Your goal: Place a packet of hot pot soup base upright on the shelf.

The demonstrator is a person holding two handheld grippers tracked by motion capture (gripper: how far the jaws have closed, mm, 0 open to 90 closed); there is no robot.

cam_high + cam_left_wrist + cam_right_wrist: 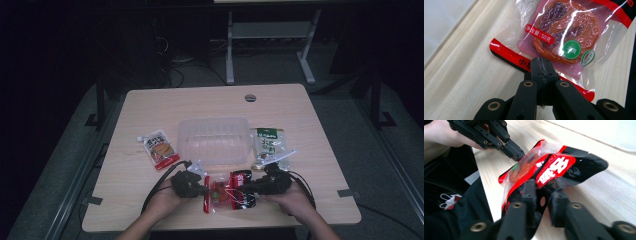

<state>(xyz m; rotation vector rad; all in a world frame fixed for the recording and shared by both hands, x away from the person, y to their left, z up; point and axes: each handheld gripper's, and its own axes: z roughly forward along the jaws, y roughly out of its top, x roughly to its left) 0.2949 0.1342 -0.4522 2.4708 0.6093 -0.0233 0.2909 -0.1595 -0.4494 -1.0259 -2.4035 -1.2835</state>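
Note:
A red-and-black snack packet (227, 192) with a clear window lies near the table's front edge, between both hands. Through the window, in the left gripper view, the packet (564, 37) shows an orange-brown round piece. My left gripper (204, 191) is shut on its red side seam, the closed tips (541, 65) pinching the printed strip. From the other side my right gripper (246, 189) holds the black end. In the right gripper view its jaws (543, 195) are closed on the crumpled black end of the packet (554, 167), which is lifted and buckled. The left gripper (517, 153) grips the far edge.
A clear plastic container (186, 145) stands mid-table behind the hands. An orange snack pouch (159, 148) lies to its left. To its right lie a green-labelled pouch (269, 142) and a clear bag (280, 159). A round cable hole (250, 97) sits at the far edge.

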